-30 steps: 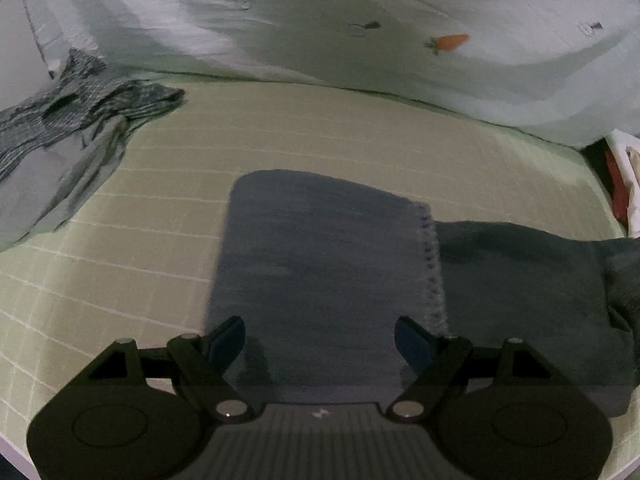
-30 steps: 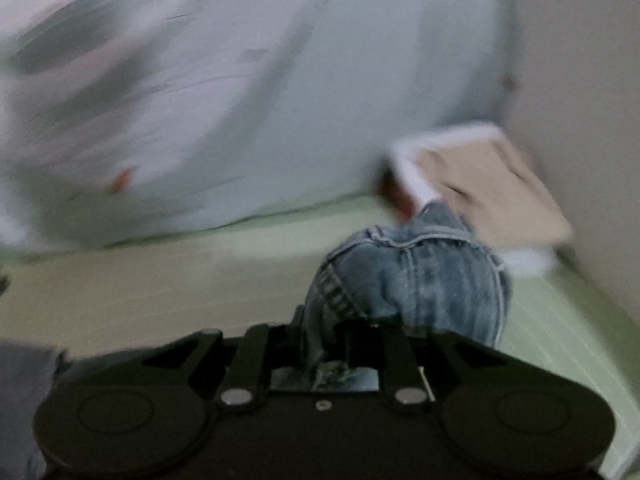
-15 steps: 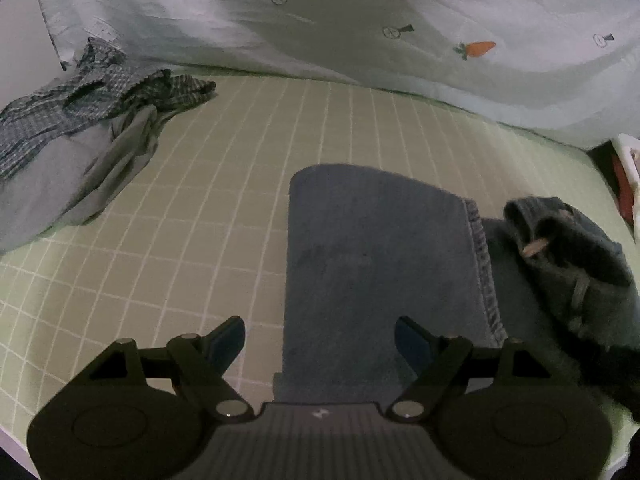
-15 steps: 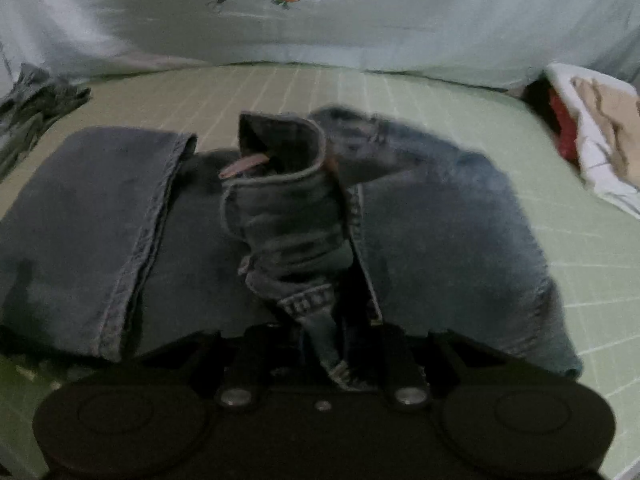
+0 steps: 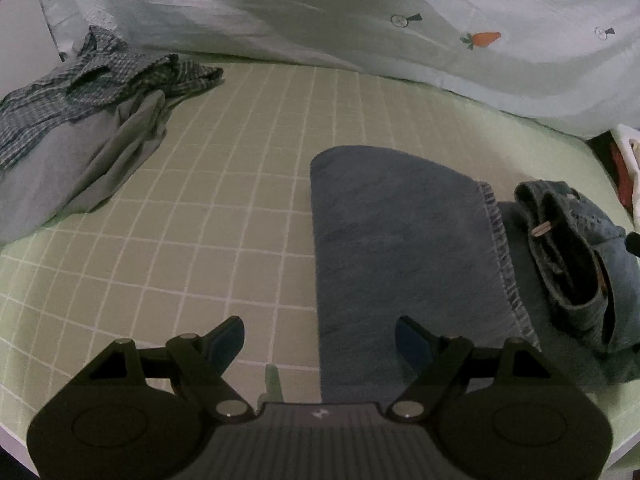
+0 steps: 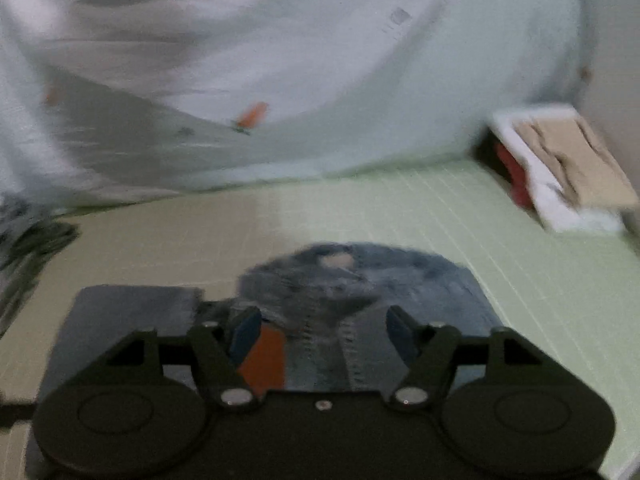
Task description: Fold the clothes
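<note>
Blue jeans (image 5: 404, 240) lie folded on the green checked bed sheet (image 5: 224, 216). Their leg hem lies across the middle and the waistband (image 5: 568, 252) is bunched at the right. My left gripper (image 5: 320, 338) is open and empty, hovering over the near left edge of the jeans. In the blurred right wrist view the jeans (image 6: 360, 280) lie just ahead, with the waistband and an orange-brown patch (image 6: 264, 360) close to the fingers. My right gripper (image 6: 320, 330) is open and holds nothing.
A crumpled plaid shirt and grey garment (image 5: 88, 120) lie at the far left. A pale quilt with carrot prints (image 5: 400, 20) runs along the back. Folded clothes (image 6: 560, 168) are stacked at the far right by the wall.
My right gripper has opened and let go of the jeans waistband, which now rests on the folded legs. The left gripper has drifted left and stayed open.
</note>
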